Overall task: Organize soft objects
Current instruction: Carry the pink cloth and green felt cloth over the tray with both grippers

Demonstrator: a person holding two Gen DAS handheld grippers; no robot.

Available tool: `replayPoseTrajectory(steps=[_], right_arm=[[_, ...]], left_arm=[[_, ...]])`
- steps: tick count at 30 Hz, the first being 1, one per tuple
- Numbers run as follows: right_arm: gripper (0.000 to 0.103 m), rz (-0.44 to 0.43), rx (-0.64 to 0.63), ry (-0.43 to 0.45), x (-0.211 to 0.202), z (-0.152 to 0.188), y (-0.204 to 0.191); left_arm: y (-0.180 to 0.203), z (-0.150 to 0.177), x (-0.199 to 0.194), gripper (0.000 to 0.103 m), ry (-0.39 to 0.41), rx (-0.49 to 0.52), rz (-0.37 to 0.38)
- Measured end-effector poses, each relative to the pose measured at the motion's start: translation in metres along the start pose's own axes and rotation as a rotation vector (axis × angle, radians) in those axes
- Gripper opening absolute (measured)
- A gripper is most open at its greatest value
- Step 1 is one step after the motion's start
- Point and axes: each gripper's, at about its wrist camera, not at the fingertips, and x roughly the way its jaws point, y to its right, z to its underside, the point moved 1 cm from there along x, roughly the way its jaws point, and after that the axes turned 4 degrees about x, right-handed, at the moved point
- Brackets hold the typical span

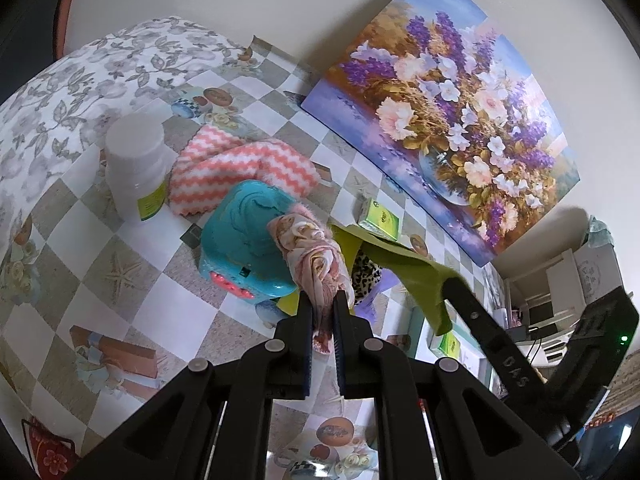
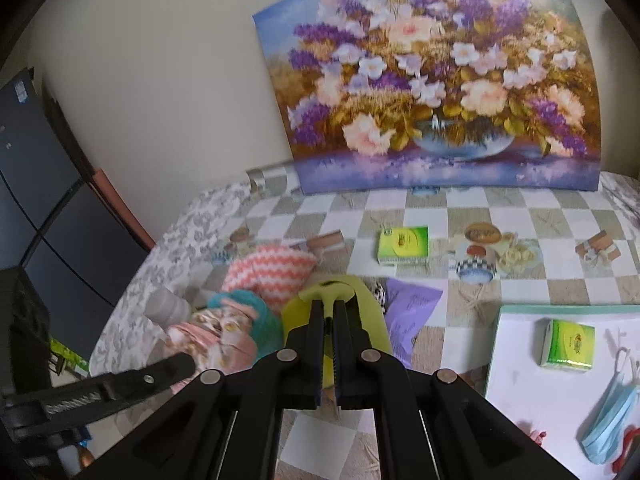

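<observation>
My left gripper (image 1: 323,296) is shut on a bunched pink floral cloth (image 1: 308,248), which is lifted in front of a teal toy box (image 1: 240,240). My right gripper (image 2: 328,305) is shut on a yellow-green cloth (image 2: 336,292) that hangs from its fingers above the table. In the left wrist view the green cloth (image 1: 400,264) drapes from the right gripper (image 1: 448,282). The right wrist view shows the left gripper (image 2: 190,360) at the lower left with the floral cloth (image 2: 216,332). A pink-and-white zigzag cloth (image 1: 240,168) lies crumpled behind the toy box.
A white bottle (image 1: 136,168) stands left of the zigzag cloth. A green tissue pack (image 2: 402,246) and a purple packet (image 2: 408,308) lie on the checked tablecloth. A white tray (image 2: 516,360) at the right holds another tissue pack (image 2: 568,346) and a blue face mask (image 2: 608,420). A flower painting (image 2: 440,80) leans on the wall.
</observation>
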Motion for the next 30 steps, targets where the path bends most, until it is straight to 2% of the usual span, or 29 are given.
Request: replayPoseTrajectory(steps=[10,16,23,30], right_arm=[[0.003,-0.053,0.043,0.115,-0.042,-0.018,0.002],[0.003,-0.050,0.067,0.184,-0.071,-0.026,0.007],[0.003,-0.011,0.112,0.200,-0.087,-0.021,0.028],[0.003,0.054,0.159,0.248,-0.115,-0.016,0.059]], left_arm=[[0.007,-0.001,-0.001,0.009,0.012,0.017,0.023],[0.013,0.000,-0.002,0.009,0.017,0.033,0.038],[0.026,0.004,-0.001,0.009,0.019,0.055,0.060],[0.057,0.014,0.006,0.009,0.002,0.122,0.110]])
